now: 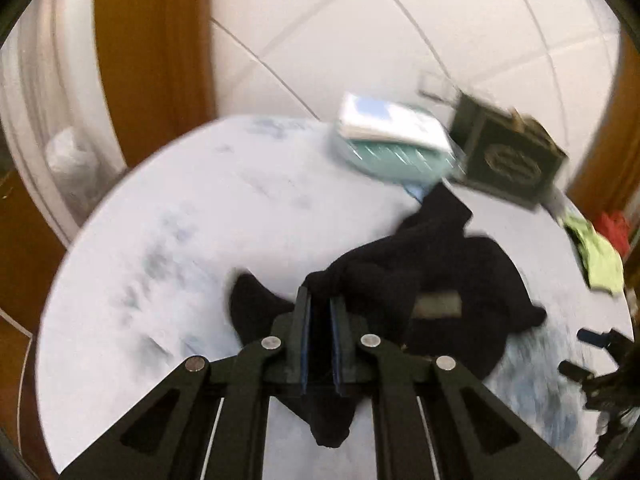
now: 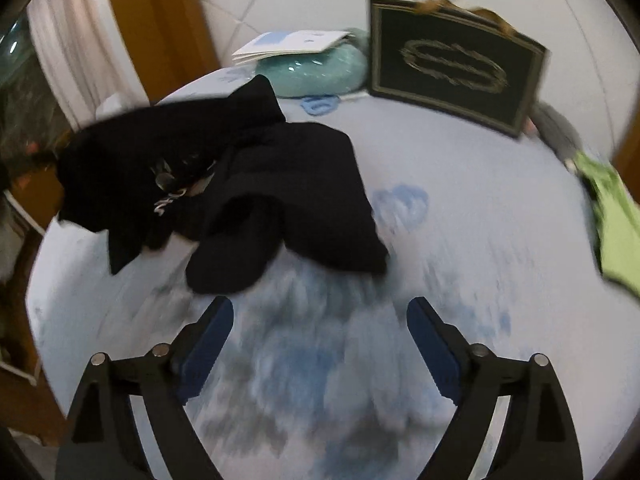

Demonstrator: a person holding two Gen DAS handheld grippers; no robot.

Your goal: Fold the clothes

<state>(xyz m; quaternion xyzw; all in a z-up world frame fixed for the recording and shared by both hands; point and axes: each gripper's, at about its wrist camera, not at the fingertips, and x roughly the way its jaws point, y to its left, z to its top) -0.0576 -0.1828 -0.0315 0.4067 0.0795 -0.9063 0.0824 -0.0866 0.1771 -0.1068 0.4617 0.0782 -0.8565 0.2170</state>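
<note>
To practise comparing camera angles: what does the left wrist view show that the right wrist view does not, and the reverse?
Only the left wrist view shows the left gripper shut on the crumpled black garment, with cloth hanging below its fingers, and a red object at the far right edge.

Only the right wrist view shows the right gripper open and empty above the pale blue patterned bed sheet, short of the garment, which lies apart from it.

Both show the garment, the sheet, the dark green gift bag with a gold emblem, the mint-green cushion under white booklets, and the lime-green cloth.
</note>
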